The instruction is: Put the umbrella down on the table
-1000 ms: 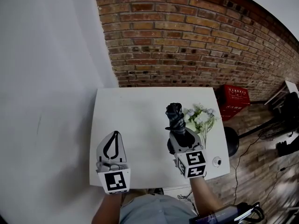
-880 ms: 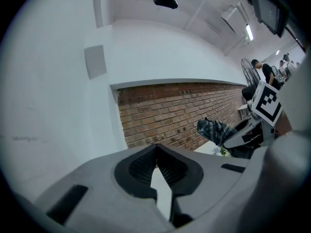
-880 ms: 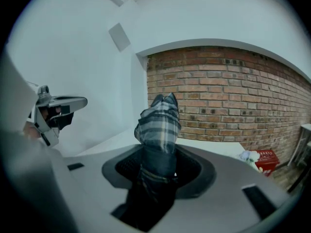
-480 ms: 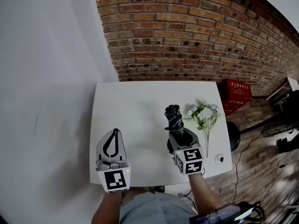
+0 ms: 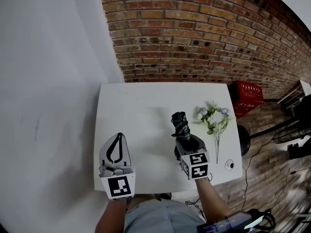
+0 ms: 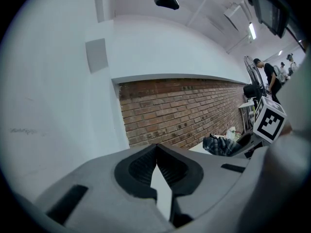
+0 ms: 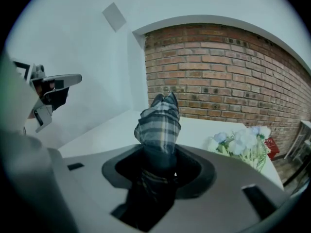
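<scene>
A brick wall (image 5: 204,38) is meeting a white wall (image 5: 48,81) behind the white table (image 5: 141,115); a red crate (image 5: 249,97) is sitting on the wooden floor (image 5: 272,174).

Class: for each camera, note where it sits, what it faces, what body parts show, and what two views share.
Head view: on the head, facing down at table; forearms, left claw, right claw.
Left gripper view: on left claw, facing brick wall; shut jaws.
Right gripper view: on right claw, facing flowers; jaws gripping umbrella.
Shared: umbrella.
</scene>
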Action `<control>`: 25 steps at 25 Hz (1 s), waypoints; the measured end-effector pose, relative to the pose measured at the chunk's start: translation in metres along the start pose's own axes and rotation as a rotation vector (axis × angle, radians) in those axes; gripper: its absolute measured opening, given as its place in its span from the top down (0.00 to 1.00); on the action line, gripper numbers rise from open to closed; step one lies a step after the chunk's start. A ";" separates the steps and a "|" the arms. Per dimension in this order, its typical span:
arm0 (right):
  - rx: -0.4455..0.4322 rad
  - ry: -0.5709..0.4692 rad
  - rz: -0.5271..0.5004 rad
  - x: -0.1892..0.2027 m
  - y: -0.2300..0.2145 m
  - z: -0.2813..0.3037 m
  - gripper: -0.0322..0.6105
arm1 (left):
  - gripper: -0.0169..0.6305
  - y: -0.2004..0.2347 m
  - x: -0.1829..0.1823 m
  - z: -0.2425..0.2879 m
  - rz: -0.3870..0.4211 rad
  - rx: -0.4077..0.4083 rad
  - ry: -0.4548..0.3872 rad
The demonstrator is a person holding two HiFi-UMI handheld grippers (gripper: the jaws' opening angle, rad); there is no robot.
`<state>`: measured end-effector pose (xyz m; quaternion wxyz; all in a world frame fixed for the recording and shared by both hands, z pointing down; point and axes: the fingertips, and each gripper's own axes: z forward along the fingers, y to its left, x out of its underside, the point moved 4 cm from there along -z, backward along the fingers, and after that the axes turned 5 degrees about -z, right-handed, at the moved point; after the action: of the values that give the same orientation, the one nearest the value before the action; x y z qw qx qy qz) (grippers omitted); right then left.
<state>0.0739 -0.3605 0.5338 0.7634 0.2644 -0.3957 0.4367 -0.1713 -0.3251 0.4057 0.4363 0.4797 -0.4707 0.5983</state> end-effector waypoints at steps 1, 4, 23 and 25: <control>0.000 0.008 -0.001 0.002 0.000 0.002 0.67 | 0.96 0.001 0.001 0.000 -0.002 0.001 0.001; 0.000 0.032 -0.002 0.008 0.001 0.007 0.66 | 0.96 0.003 0.003 0.001 -0.004 0.002 0.006; -0.022 0.155 0.024 0.046 -0.005 0.036 0.66 | 0.96 0.001 0.015 0.021 -0.003 0.004 0.043; -0.022 0.165 0.030 0.049 -0.006 0.039 0.66 | 0.96 0.000 0.016 0.024 -0.003 0.006 0.047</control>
<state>0.0799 -0.3707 0.5955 0.7897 0.2132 -0.3400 0.4641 -0.1702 -0.3473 0.4238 0.4468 0.4676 -0.4579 0.6100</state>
